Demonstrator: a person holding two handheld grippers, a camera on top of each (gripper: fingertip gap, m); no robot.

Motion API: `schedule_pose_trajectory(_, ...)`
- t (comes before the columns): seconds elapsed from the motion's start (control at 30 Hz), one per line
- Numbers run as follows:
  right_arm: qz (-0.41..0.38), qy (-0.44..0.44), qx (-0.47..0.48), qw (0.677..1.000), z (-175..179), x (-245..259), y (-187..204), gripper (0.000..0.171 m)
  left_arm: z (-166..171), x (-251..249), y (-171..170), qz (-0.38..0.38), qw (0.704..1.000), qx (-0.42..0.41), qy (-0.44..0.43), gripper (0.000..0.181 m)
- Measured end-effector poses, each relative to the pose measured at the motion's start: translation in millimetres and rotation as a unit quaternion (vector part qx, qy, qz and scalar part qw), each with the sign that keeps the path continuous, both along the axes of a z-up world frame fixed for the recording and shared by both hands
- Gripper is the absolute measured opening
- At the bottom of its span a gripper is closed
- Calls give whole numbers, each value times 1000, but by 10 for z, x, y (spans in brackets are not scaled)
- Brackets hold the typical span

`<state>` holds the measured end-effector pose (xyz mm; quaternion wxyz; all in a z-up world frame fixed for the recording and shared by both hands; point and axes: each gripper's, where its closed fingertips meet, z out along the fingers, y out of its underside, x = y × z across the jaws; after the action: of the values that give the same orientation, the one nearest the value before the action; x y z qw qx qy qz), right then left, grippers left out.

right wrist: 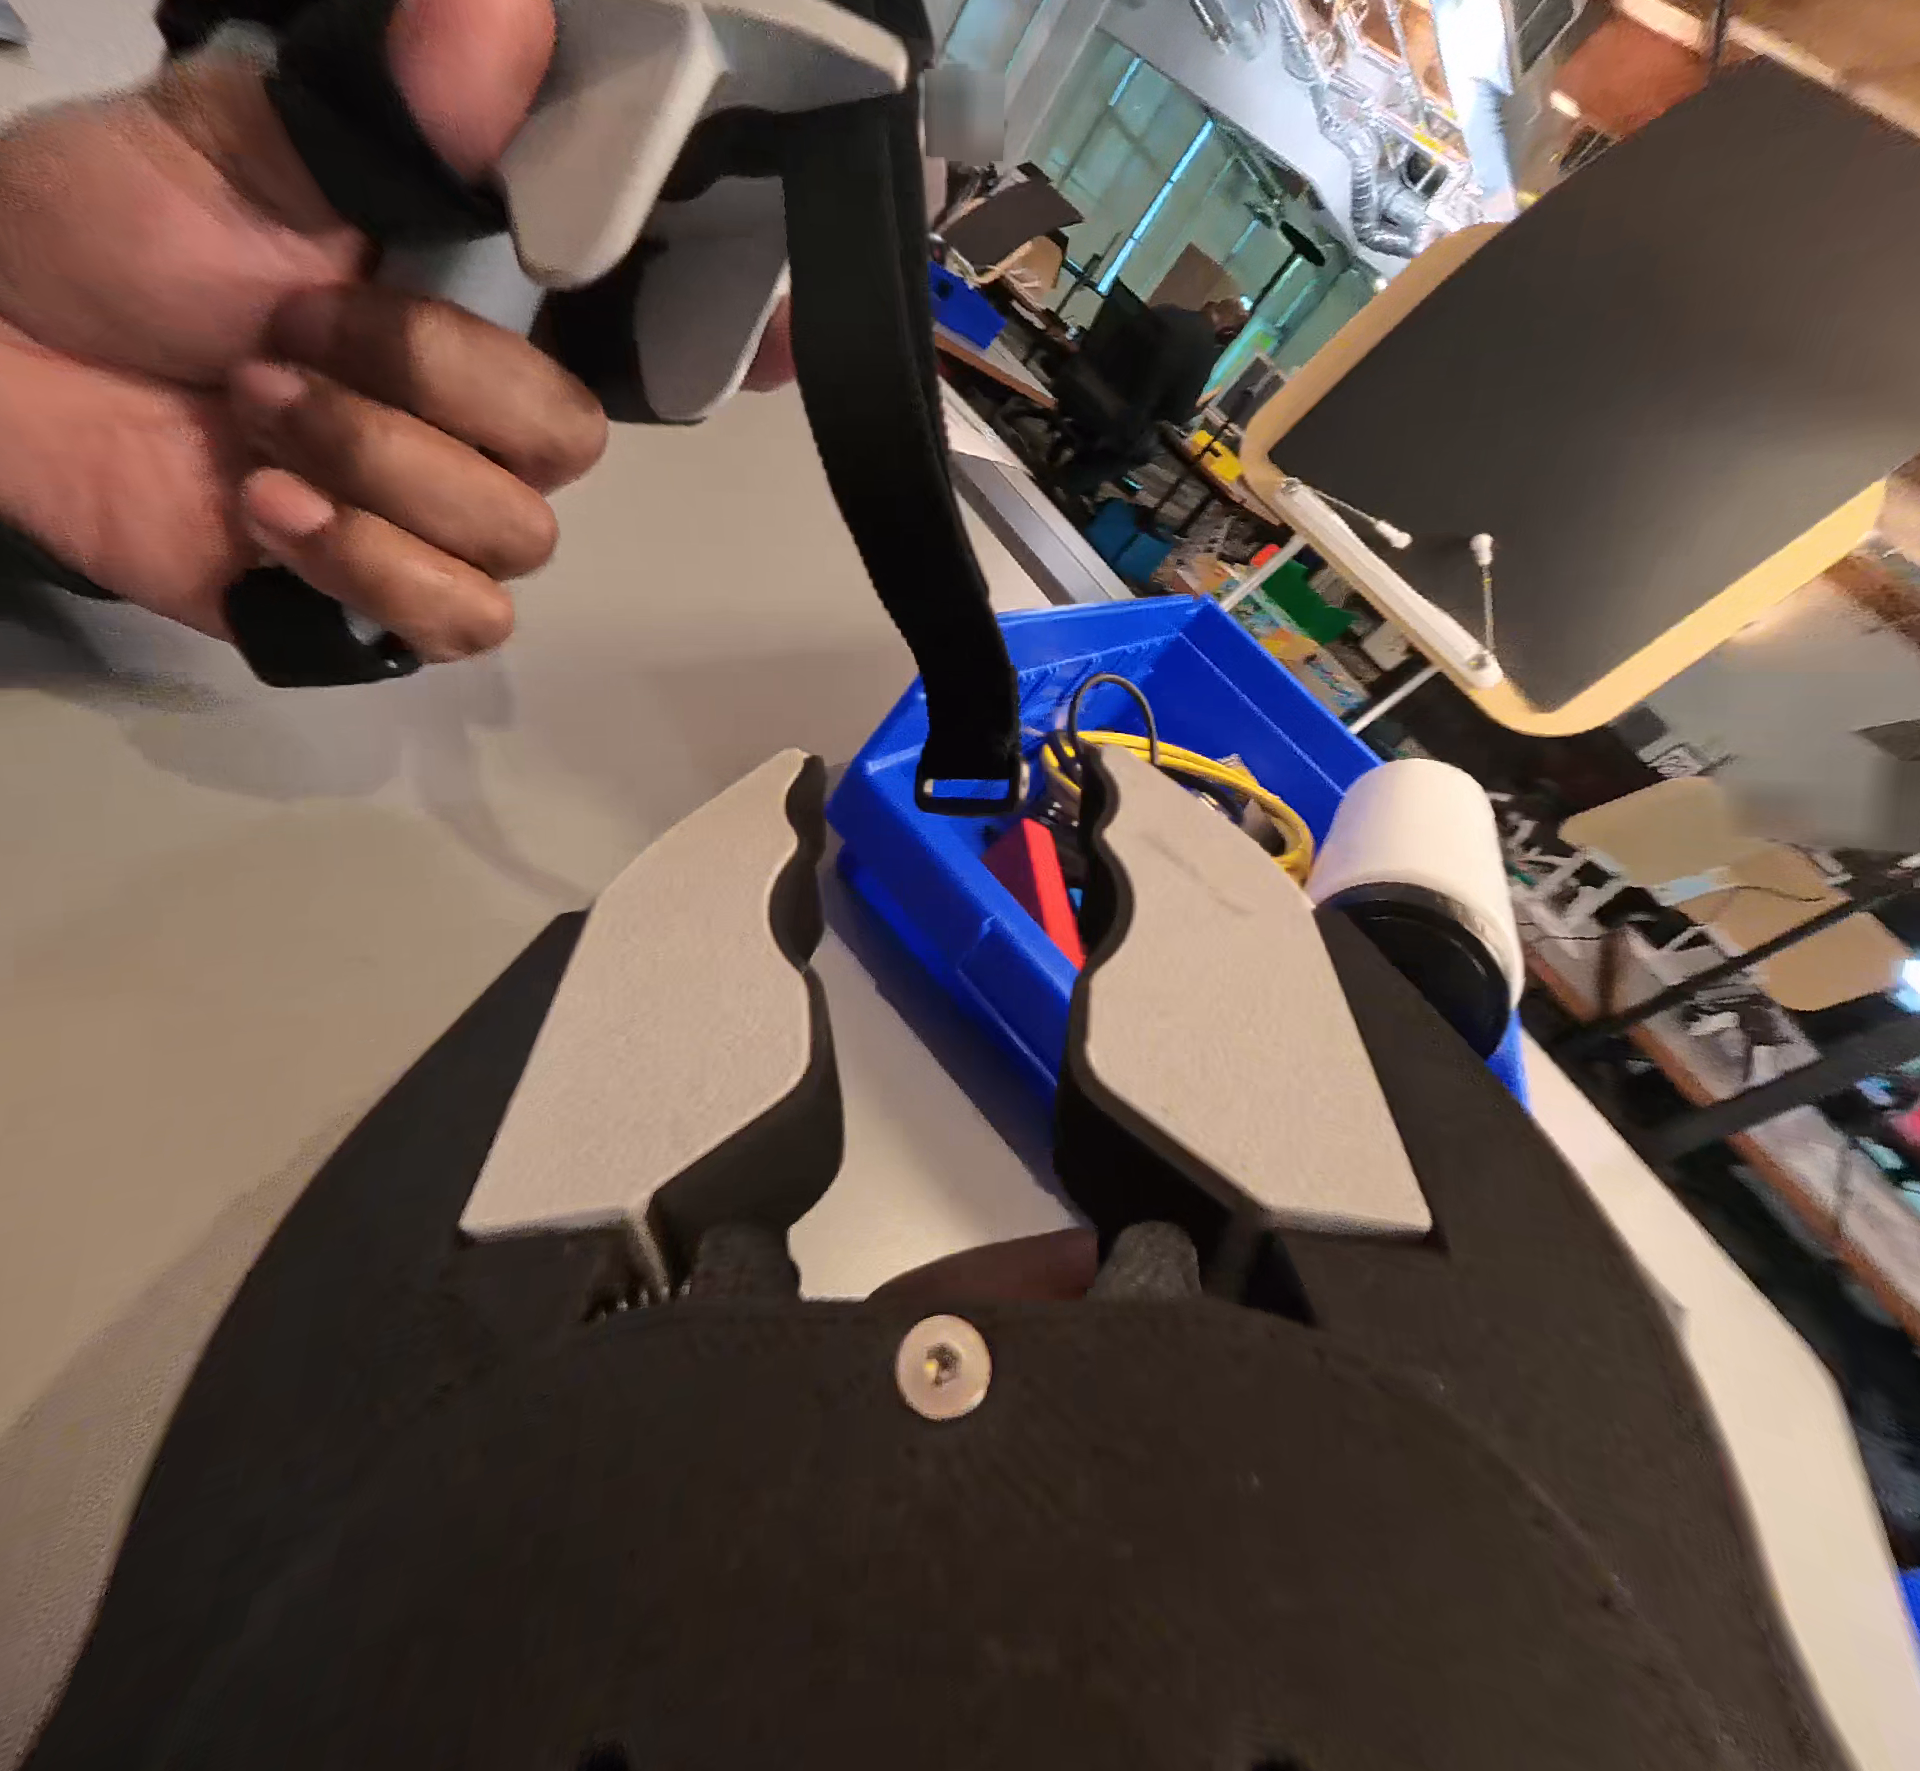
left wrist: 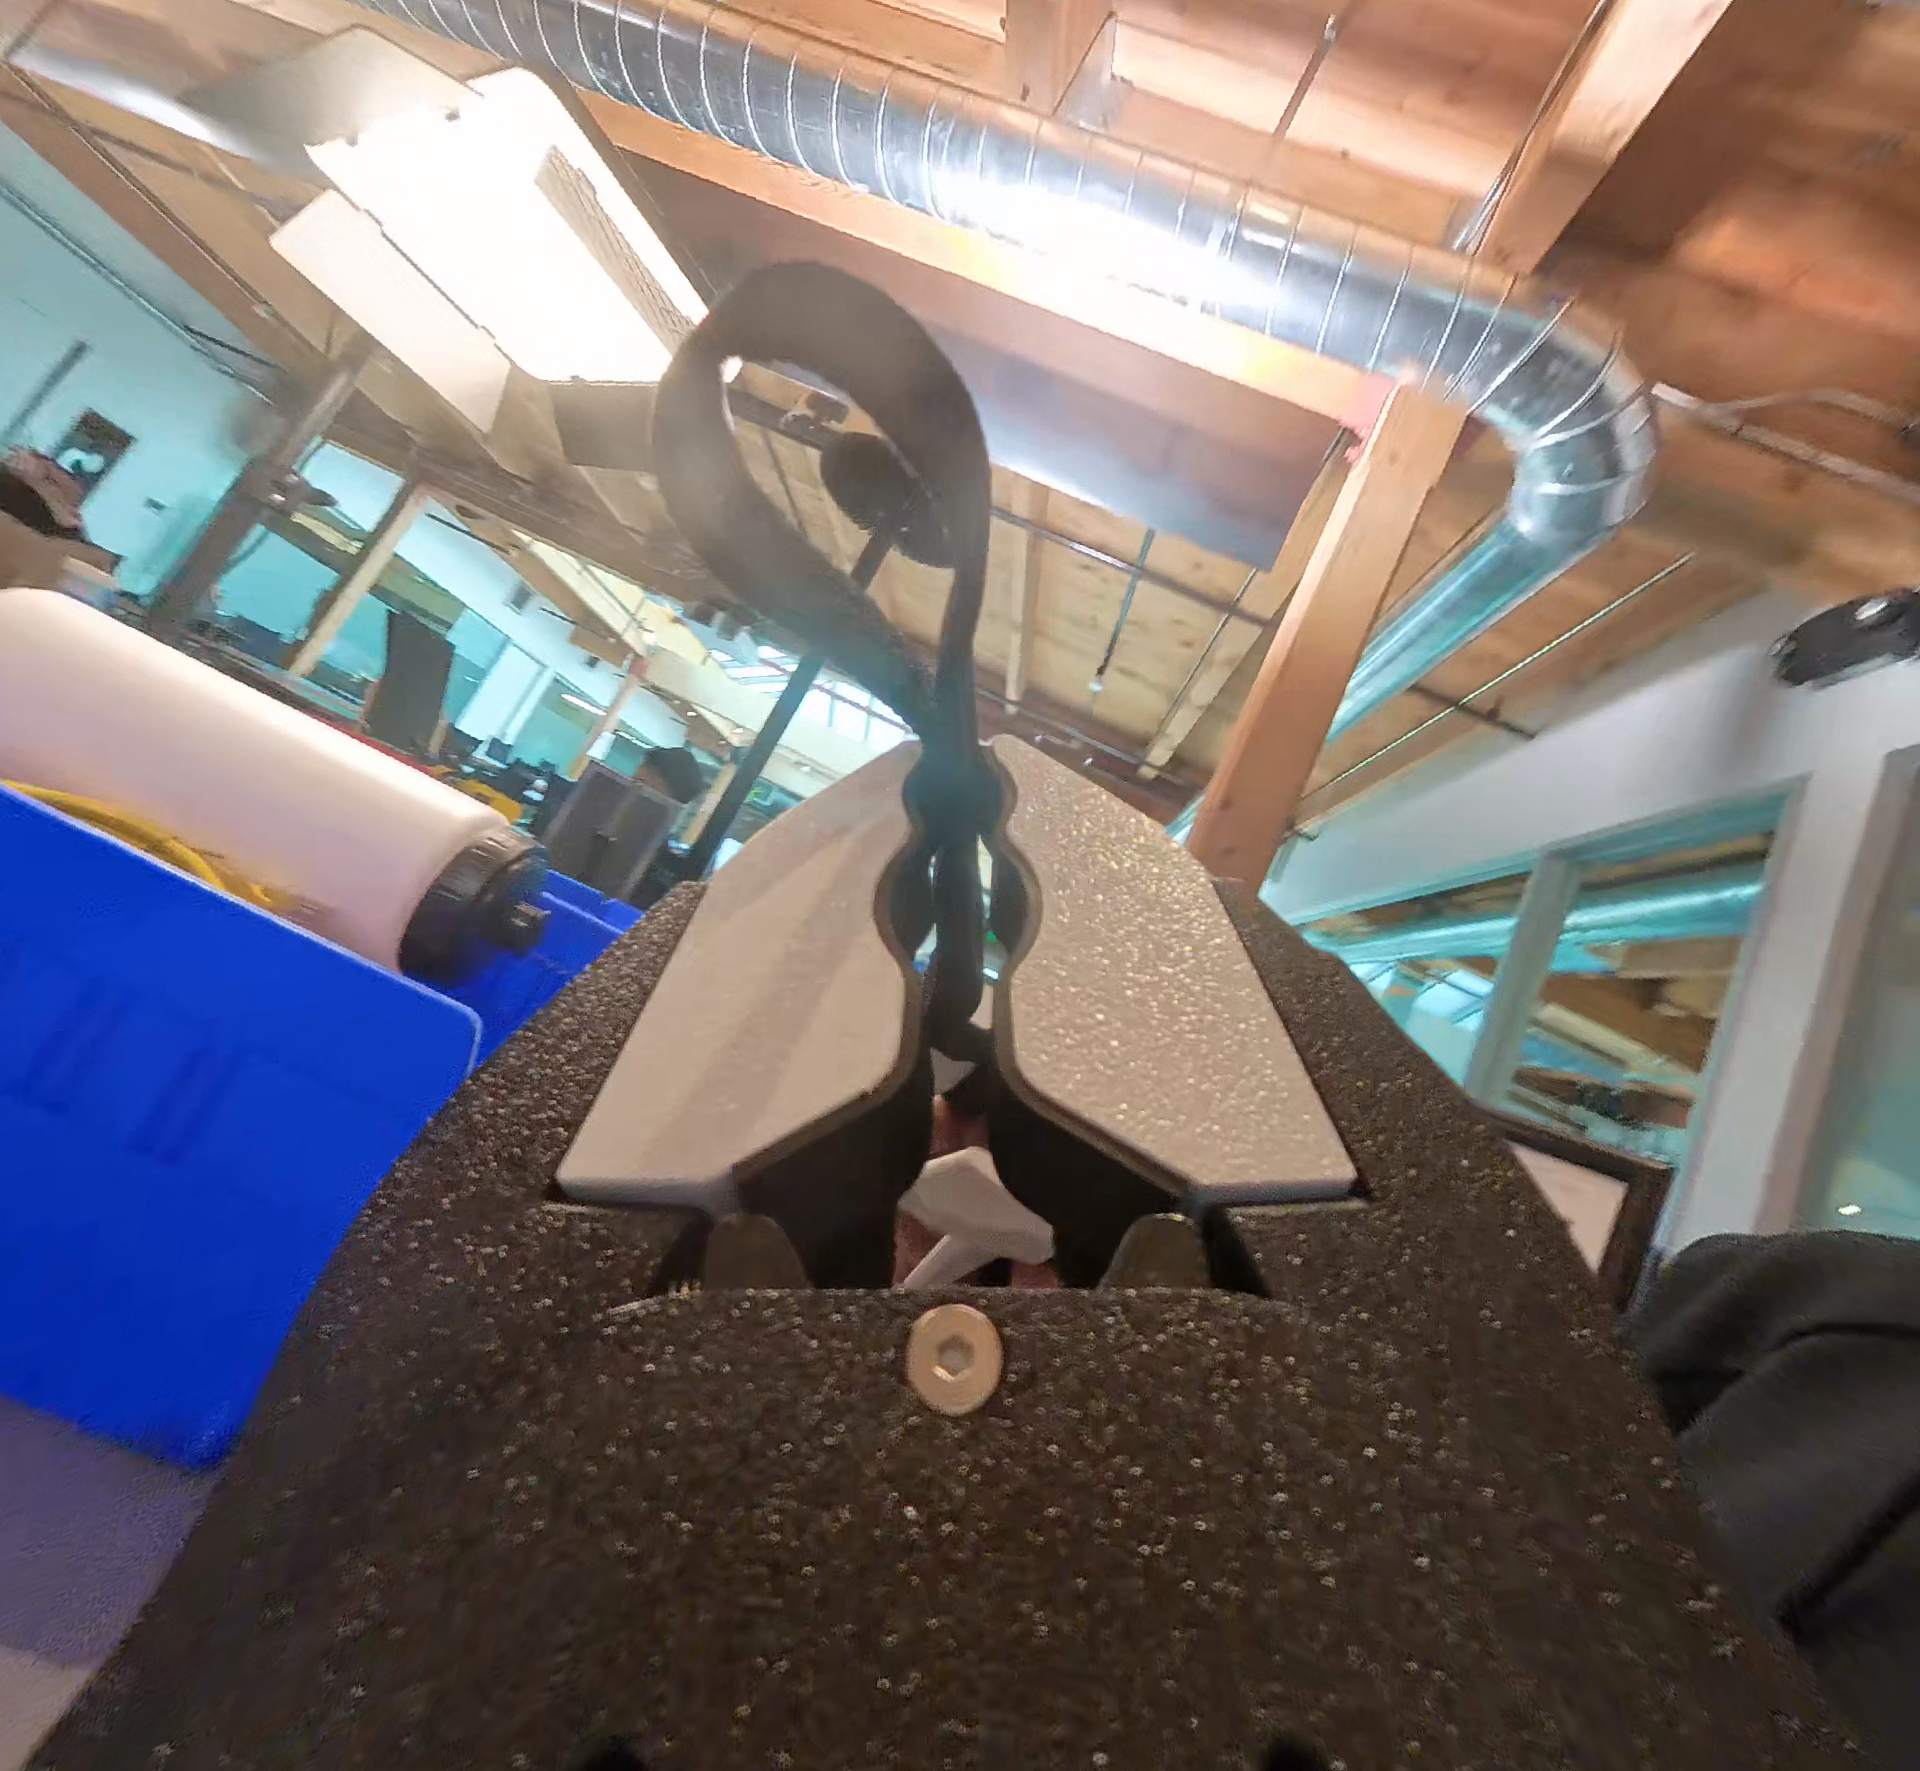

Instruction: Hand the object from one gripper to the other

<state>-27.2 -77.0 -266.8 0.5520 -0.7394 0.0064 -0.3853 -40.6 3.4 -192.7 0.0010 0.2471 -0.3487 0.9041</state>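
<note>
Up against the ceiling beams in the left wrist view, the left hand-held gripper (left wrist: 958,791) is clenched on a black strap (left wrist: 831,474), which curls in a loop above the fingertips. A blue bin (left wrist: 208,1098) with a white bottle (left wrist: 208,745) lying across it sits low at the left.

Over the pale counter (right wrist: 260,890) in the right wrist view, the right hand-held gripper (right wrist: 951,776) is released, its fingers spread wide and holding nothing. The strap hangs down from the left hand-held gripper, gripped by a person's hand (right wrist: 260,319) at upper left, and its buckle end (right wrist: 966,786) dangles just ahead of the right fingertips, above the bin's near rim. Yellow cable (right wrist: 1226,776) and a red item (right wrist: 1023,880) lie inside the bin.

The risk, as I judge it, is a missed grip: the strap is limp and free to swing, so the right fingers could close on air or nip only the buckle, which may slip. If the left lets go before the right holds firmly, the strap would likely fall into the bin among the cables.
</note>
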Motion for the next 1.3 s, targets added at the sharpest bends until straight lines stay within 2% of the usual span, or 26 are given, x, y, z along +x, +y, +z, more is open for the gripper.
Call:
schedule_pose_trajectory(0.17,14,35,12,999,-41,-22,71,56,14,-53,-50,-33,999,-6,-7,7)
schedule_pose_trajectory(0.23,51,78,40,995,-12,-85,88,57,32,-105,-92,-50,999,-5,-18,7)
schedule_pose_trajectory(0.43,182,236,139,944,121,-272,50,51,135,-242,-56,-104,992,-56,-45,7)
schedule_pose_trajectory(0.53,224,247,179,926,250,-368,26,44,170,-279,-25,-113,989,-75,-54,6)
schedule_pose_trajectory(0.63,229,257,182,921,242,-382,53,41,169,-308,-62,-123,988,-78,-57,6)
schedule_pose_trajectory(0.67,230,254,187,921,257,-384,57,34,161,-311,-85,-127,987,-76,-56,6)
schedule_pose_trajectory(0.73,233,243,209,918,316,-388,40,7,146,-318,-129,-135,987,-67,-52,6)
schedule_pose_trajectory(0.77,228,241,217,918,336,-367,25,7,141,-312,-138,-133,988,-63,-50,7)
schedule_pose_trajectory(0.83,208,231,218,925,342,-297,-12,7,112,-258,-154,-107,993,-40,-40,10)
schedule_pose_trajectory(0.87,189,217,221,932,360,-243,-50,7,82,-210,-171,-84,996,-19,-31,18)
schedule_pose_trajectory(1.0,103,130,221,961,476,-46,-278,6,-142,16,-304,18,993,119,8,39)
schedule_pose_trajectory(1.1,60,83,208,973,545,24,-426,6,-271,134,-315,127,965,231,-2,45)
schedule_pose_trajectory(1.17,48,70,205,975,580,39,-483,6,-255,148,-269,203,937,281,-37,43)
schedule_pose_trajectory(1.23,30,55,197,978,598,69,-534,6,-237,164,-204,270,907,318,-63,41)
schedule_pose_trajectory(1.3,17,38,191,981,626,84,-591,6,-198,159,-142,307,892,324,-75,40)
